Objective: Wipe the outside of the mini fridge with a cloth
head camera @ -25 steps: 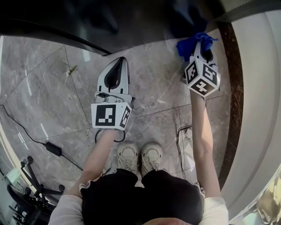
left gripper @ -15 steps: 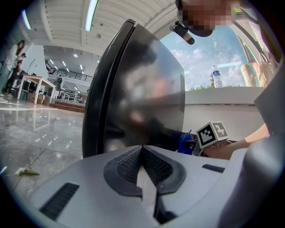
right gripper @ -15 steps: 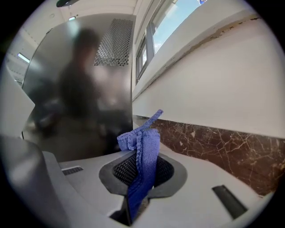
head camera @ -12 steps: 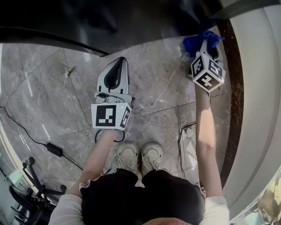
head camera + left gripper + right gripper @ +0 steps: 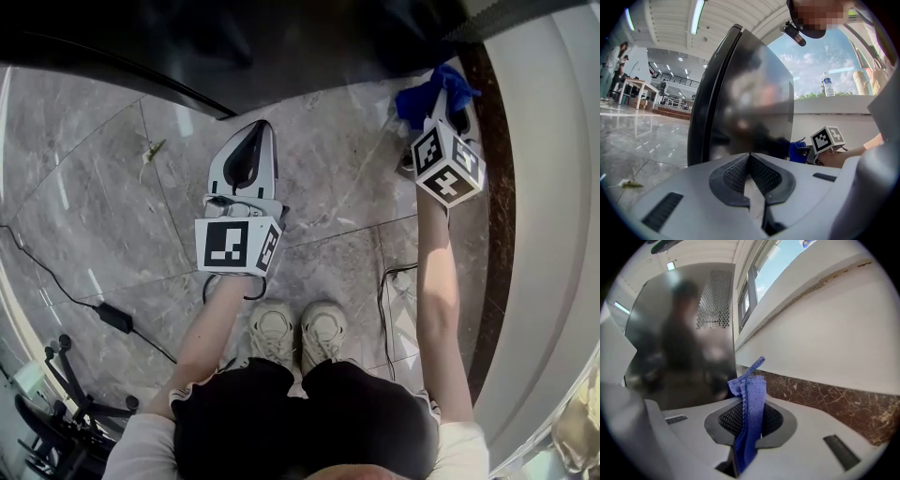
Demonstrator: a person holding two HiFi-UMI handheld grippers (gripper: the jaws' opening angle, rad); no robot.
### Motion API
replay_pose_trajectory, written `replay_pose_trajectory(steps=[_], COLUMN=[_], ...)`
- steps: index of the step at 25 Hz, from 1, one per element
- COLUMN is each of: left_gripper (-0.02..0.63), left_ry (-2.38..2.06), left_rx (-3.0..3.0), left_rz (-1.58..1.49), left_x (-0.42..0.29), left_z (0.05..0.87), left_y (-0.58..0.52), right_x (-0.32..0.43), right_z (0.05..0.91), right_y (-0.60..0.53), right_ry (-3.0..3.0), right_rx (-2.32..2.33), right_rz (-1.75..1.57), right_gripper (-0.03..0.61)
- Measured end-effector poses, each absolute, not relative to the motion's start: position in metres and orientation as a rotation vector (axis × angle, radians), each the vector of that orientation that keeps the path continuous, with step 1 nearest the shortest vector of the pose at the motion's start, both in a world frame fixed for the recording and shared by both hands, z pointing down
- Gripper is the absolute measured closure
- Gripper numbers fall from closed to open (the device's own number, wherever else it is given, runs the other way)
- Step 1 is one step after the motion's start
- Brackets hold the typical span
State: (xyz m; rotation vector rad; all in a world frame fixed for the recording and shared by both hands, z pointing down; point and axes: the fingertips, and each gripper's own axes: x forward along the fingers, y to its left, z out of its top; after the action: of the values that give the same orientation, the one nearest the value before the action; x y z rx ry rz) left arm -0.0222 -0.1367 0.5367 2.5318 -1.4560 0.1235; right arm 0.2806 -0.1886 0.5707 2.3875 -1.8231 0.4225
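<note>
The mini fridge (image 5: 281, 42) is a glossy black box across the top of the head view; in the left gripper view the fridge (image 5: 745, 103) stands upright just ahead. My right gripper (image 5: 442, 101) is shut on a blue cloth (image 5: 424, 92), held low at the fridge's right side, close to the wall. In the right gripper view the cloth (image 5: 750, 399) sticks up from the closed jaws, with the fridge's dark side (image 5: 679, 343) just beyond. My left gripper (image 5: 254, 133) hangs over the floor in front of the fridge, shut with nothing in it.
A white wall (image 5: 553, 216) with dark marble skirting (image 5: 495, 187) runs along the right. On the marble floor lie a black cable with a power adapter (image 5: 116, 319) and a cable loop (image 5: 389, 286) by the person's shoes. A chair base (image 5: 66, 394) stands at bottom left.
The right gripper with the cloth has moved up and to the right, nearer the fridge's corner and the wall. The left gripper has stayed in place.
</note>
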Motion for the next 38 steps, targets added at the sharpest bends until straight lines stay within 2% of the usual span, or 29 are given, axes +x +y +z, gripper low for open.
replay_pose_trajectory(steps=[9, 22, 26, 30, 38], left_gripper=[0.609, 0.609, 0.609, 0.609, 0.609], left_ry=[-1.475, -1.541, -1.551, -1.542, -1.333], left_rx=[2.603, 2.651, 2.702, 2.686, 2.806], left_rz=[0.054, -0.136, -0.028, -0.069, -0.164], left_x=[-0.026, -0.057, -0.056, -0.053, -0.001], left_z=[0.494, 0.408, 0.393, 0.367, 0.306], left_y=[-0.123, -0.105, -0.102, -0.113, -0.141], right_x=[0.207, 0.099, 0.085, 0.079, 0.087], right_z=[0.523, 0.451, 0.424, 0.387, 0.324], right_y=[-0.144, -0.106, -0.104, -0.108, -0.132], right_ry=[-2.067, -2.356, -2.365, -2.432, -2.448], right_rx=[2.356, 2.106, 2.086, 2.087, 2.046], right_rz=[0.568, 0.369, 0.335, 0.346, 0.126], right_gripper=[0.517, 0.517, 0.517, 0.517, 0.517])
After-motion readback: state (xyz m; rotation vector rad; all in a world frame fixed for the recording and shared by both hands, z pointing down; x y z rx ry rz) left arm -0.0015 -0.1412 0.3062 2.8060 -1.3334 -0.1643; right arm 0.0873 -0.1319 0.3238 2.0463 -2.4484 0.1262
